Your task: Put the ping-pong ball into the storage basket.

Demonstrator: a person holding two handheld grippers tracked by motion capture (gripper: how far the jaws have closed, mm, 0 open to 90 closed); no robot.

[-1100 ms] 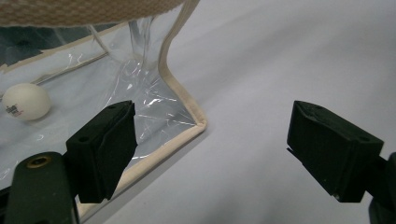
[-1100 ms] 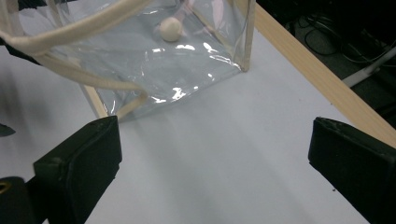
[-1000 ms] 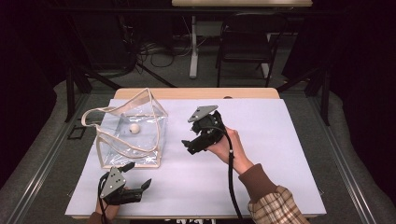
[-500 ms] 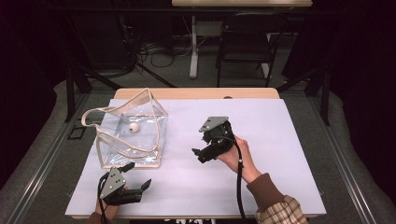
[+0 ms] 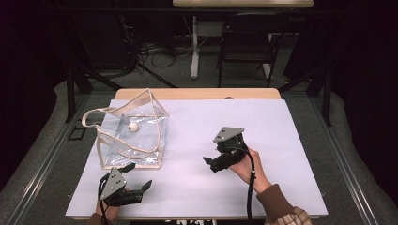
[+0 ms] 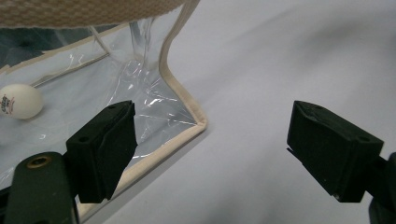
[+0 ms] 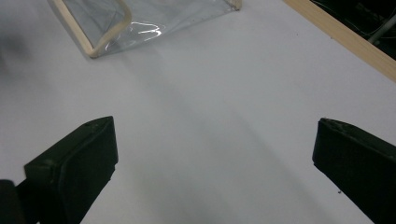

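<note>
**Both grippers open over the table, ball inside the clear bag**

High view: a clear bag (image 5: 131,136) with beige trim and a beige handle stands on the left part of the white table (image 5: 291,136), with a small white ball (image 5: 133,127) inside it. The left gripper (image 5: 139,178) lies at the near left edge of the table, just in front of the bag's near edge, held by a hand (image 5: 105,211) that barely enters the view. Its jaws are spread, one tip close to the bag's trim, the other pointing right. The right gripper (image 5: 210,164) sits right of the table's middle, well apart from the bag, in the person's right hand (image 5: 246,166) (a plaid cuff shows at the bottom edge). It points left, toward the bag.

Left gripper view: the two black jaws stand wide apart with nothing between them. The bag's near corner (image 6: 187,121), edged in beige, lies on the table just beyond the left jaw. The ball (image 6: 19,101), with a small printed mark, rests on the bag's floor at the far left.

Right gripper view: the jaws are spread wide over bare white table (image 7: 210,116). The bag (image 7: 140,21) lies farther off at the top left, and the table's wooden edge runs along the top right.
</note>
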